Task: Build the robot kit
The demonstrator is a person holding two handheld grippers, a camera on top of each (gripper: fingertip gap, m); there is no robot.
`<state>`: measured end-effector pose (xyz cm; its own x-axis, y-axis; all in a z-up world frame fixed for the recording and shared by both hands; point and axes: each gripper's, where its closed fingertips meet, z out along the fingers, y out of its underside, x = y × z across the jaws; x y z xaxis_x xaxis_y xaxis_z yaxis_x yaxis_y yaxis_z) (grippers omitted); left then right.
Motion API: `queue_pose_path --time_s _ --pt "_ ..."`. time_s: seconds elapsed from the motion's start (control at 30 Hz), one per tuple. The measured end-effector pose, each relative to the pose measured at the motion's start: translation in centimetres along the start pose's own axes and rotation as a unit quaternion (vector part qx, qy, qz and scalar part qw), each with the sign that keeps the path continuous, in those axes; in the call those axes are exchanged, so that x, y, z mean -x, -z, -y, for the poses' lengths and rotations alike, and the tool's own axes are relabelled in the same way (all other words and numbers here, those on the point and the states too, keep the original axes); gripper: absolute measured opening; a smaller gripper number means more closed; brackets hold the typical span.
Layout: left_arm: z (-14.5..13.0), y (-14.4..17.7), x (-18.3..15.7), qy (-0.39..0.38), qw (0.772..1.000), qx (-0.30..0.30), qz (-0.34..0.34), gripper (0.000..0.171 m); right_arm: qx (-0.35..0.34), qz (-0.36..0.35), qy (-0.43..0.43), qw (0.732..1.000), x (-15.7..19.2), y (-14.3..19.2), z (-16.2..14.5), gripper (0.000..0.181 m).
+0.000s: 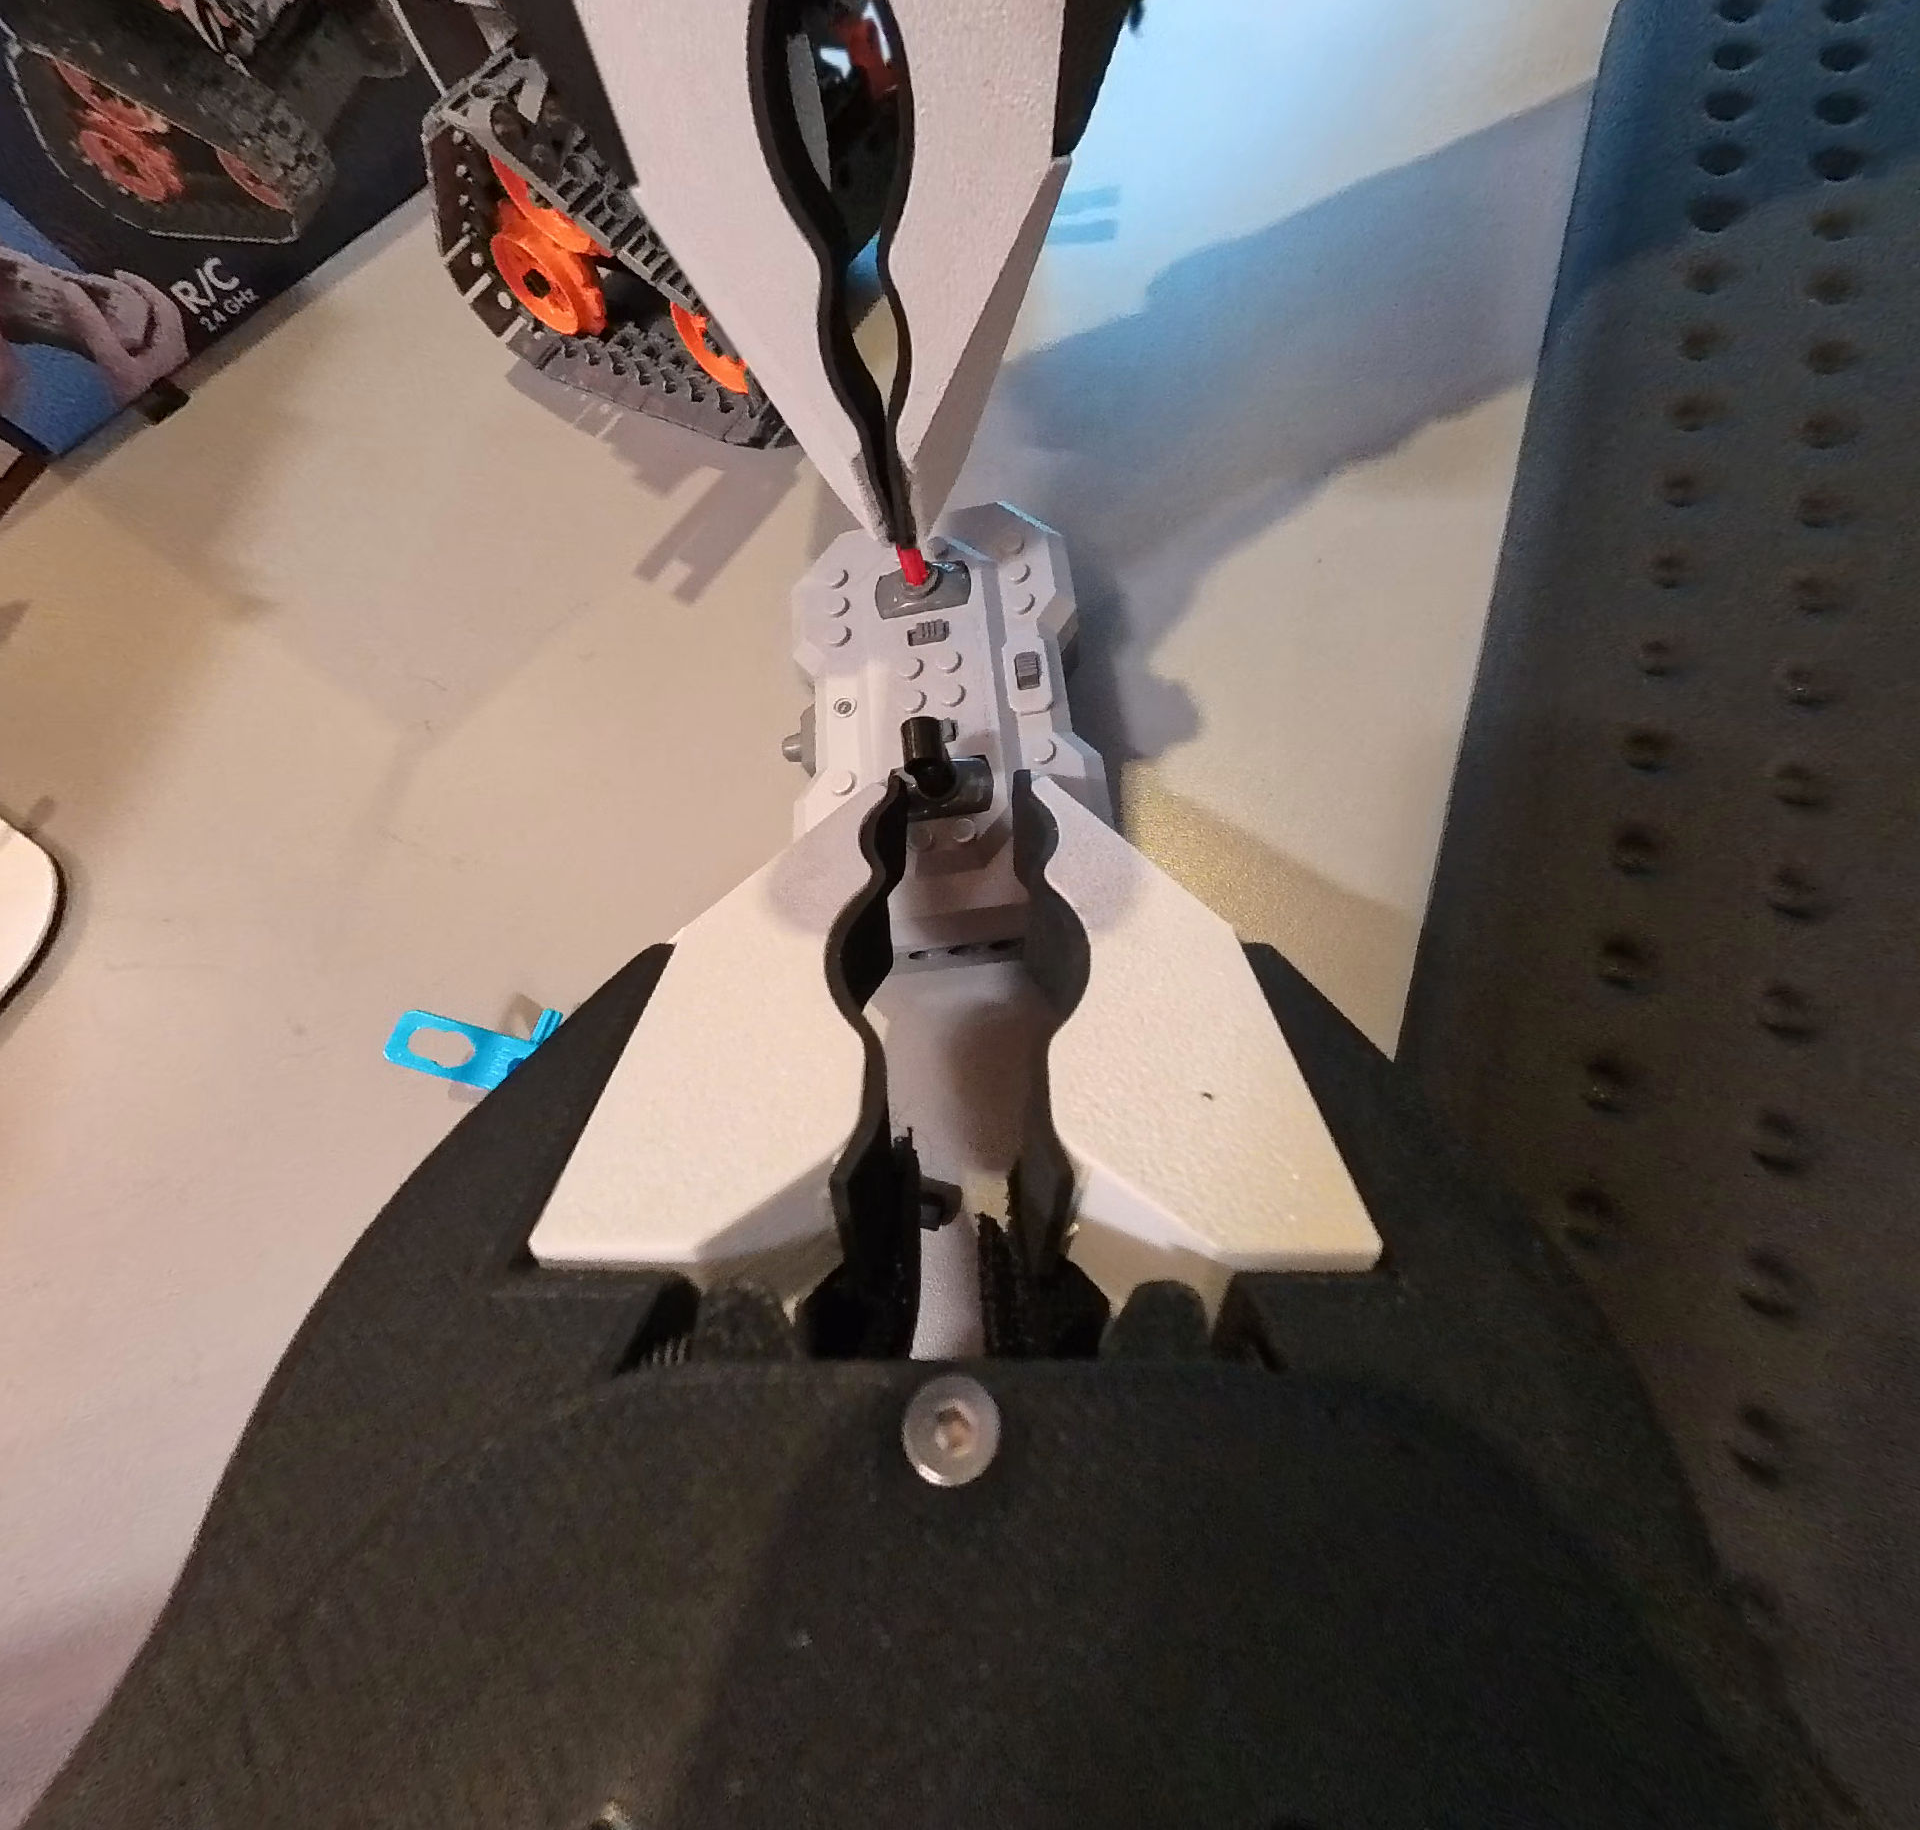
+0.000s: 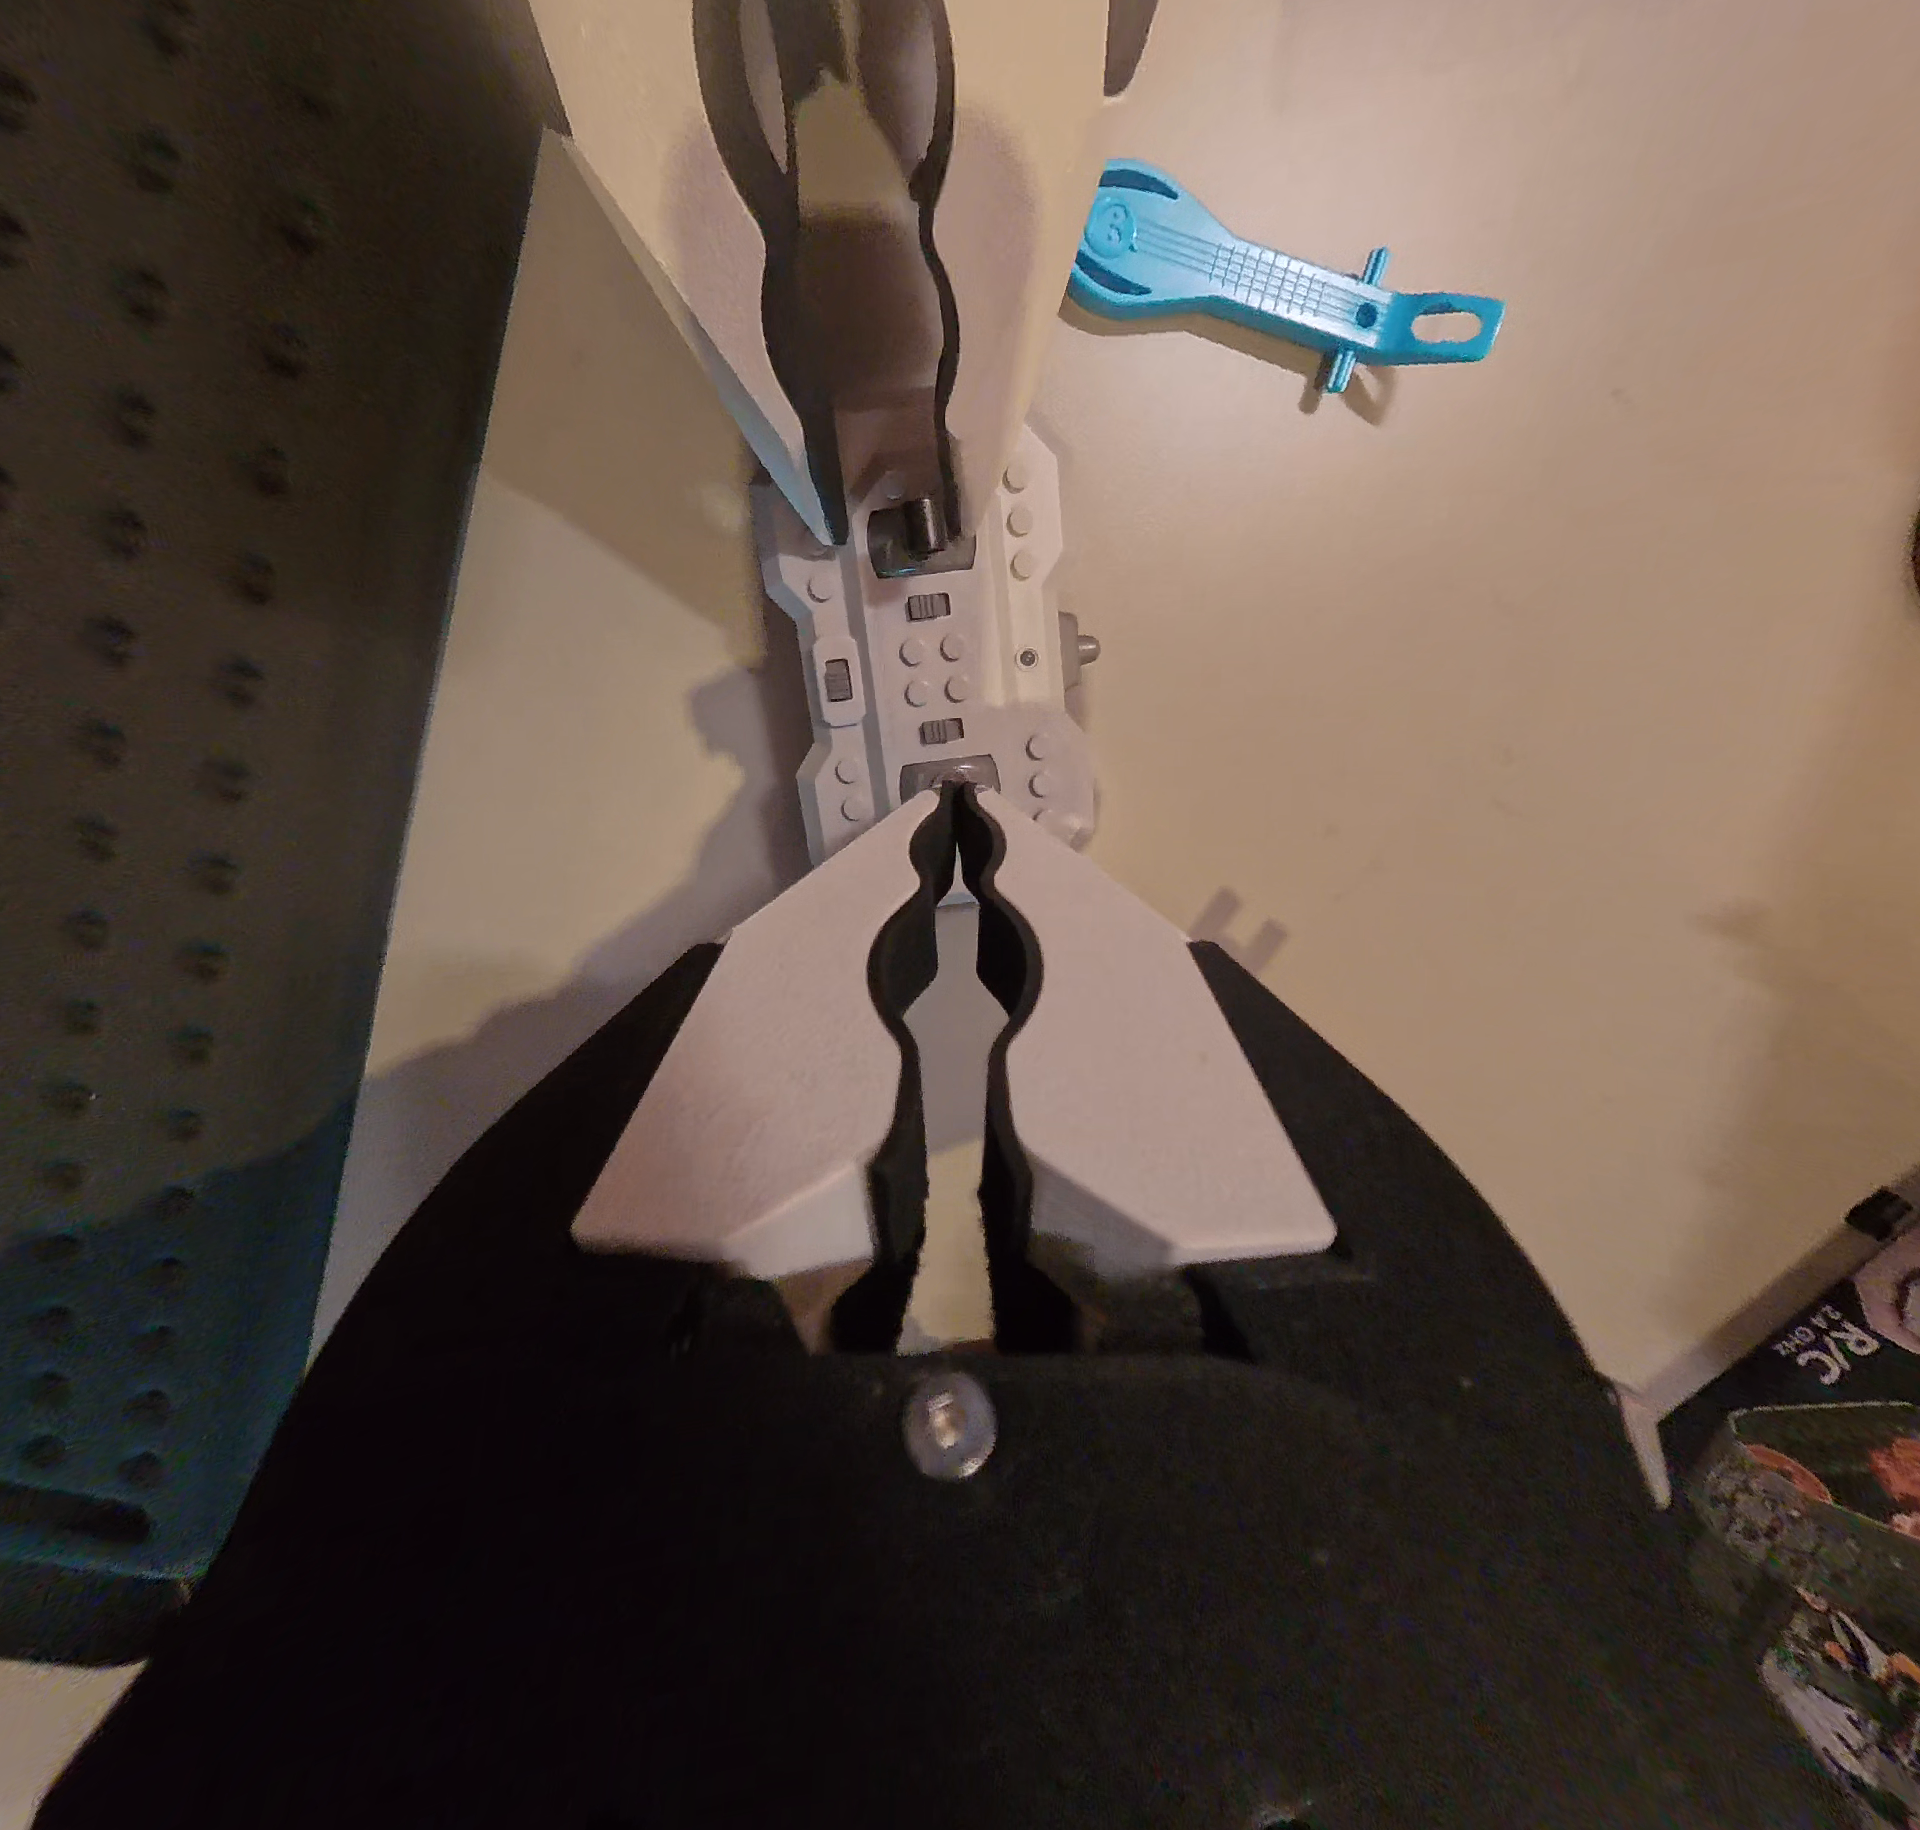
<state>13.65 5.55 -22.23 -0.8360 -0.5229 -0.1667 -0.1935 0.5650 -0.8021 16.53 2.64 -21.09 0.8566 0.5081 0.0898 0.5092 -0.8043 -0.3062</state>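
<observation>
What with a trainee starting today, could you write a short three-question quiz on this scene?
1. True or false: the right hand-held gripper is shut on a thin red pin.
2. The open left hand-held gripper has its jaws on either side of which part? A) a black connector; B) a blue tool; C) an orange wheel.
3. What colour is the studded block that both grippers meet over?

Key: 1 true; 2 A; 3 grey.
</observation>
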Motion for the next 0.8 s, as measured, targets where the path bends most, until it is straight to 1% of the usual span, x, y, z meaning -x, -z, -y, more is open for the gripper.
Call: queue_pose_path --time_s 0.1,0.37,0.47,0.8 --pt "0.00 0.00 0.00 0.000 1.000 0.000 0.000 0.018 0.017 -0.005 0.004 1.000 -0.33 -0.01 -0.27 0.000" --pt "0.01 0.00 -0.02 -0.001 1.000 0.000 0.002 0.018 0.005 0.001 0.007 1.000 0.03 0.13 0.12 0.000" --pt "0.01 0.00 -0.02 -0.001 1.000 0.001 0.003 0.019 0.023 0.001 0.010 1.000 0.01 0.08 -0.41 0.000" --pt "0.02 -0.02 0.00 0.000 1.000 0.000 0.002 0.018 0.017 0.001 0.011 1.000 -0.09 0.11 -0.23 0.000"
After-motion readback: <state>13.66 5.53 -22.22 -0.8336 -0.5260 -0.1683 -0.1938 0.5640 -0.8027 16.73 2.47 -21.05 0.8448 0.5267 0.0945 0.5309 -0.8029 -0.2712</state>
